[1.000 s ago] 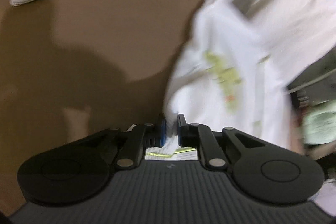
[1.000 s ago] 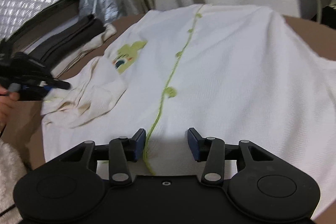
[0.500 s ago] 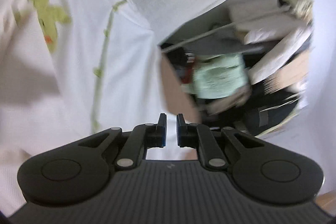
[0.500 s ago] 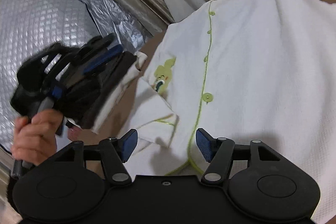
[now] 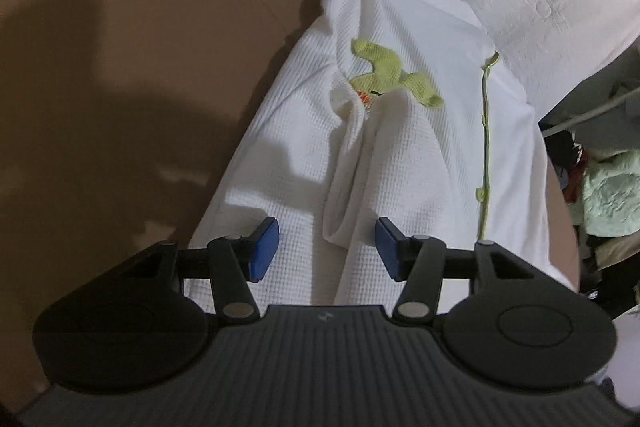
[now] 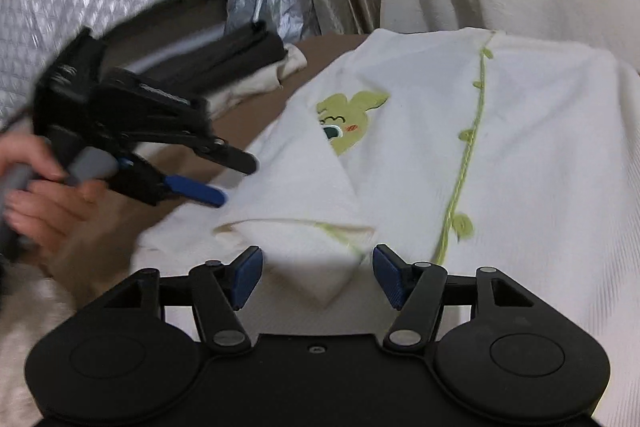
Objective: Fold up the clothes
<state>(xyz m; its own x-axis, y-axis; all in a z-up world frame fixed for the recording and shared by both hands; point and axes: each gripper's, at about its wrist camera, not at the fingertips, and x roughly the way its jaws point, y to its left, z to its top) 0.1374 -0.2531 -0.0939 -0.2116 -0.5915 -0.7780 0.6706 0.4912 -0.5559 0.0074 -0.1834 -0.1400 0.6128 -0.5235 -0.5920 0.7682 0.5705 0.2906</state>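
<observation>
Shirt (image 6: 520, 155) white, waffle-knit, sleeve (image 6: 304, 195) folded inward

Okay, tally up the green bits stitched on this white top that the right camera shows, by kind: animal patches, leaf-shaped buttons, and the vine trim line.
On the white top:
Green animal patch: 1
Green leaf-shaped buttons: 4
Green vine trim line: 1
Total: 6
</observation>
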